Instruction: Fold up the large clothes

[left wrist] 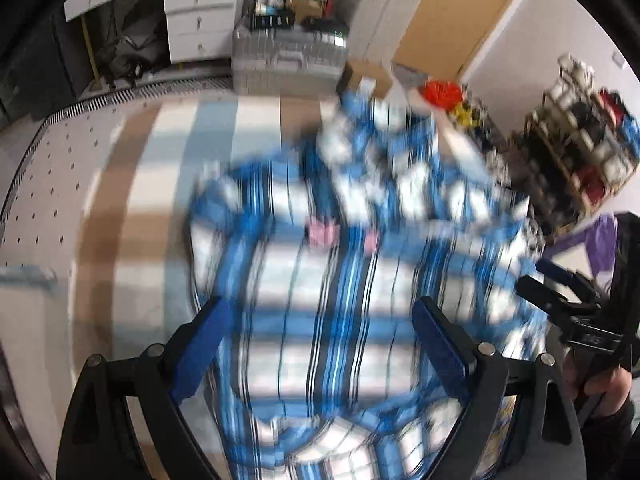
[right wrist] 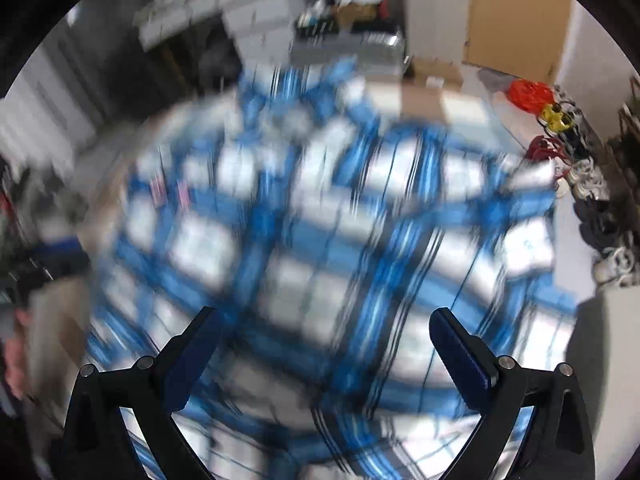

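Two wide-open grippers, left [left wrist: 320,312] and right [right wrist: 324,322], hover above a blurred blue plaid shirt [left wrist: 340,280] on a striped table [left wrist: 132,200], a grey case [left wrist: 288,60] beyond, the shirt's direction unreadable.

Both grippers, left gripper [left wrist: 318,320] and right gripper [right wrist: 324,330], have black frames, silver screws and blue finger pads [left wrist: 200,350].

Both my views are evenly bright, with soft daylight striping the table [left wrist: 132,184] in pale bands. Motion blur smears the plaid shirt [left wrist: 320,280] in each, worse through my right camera, where even the background shelves dissolve. My own fingers [right wrist: 192,356] stay crisp. Fisheye bending curves every edge, and black vignette fills the corners. No harsh glare.
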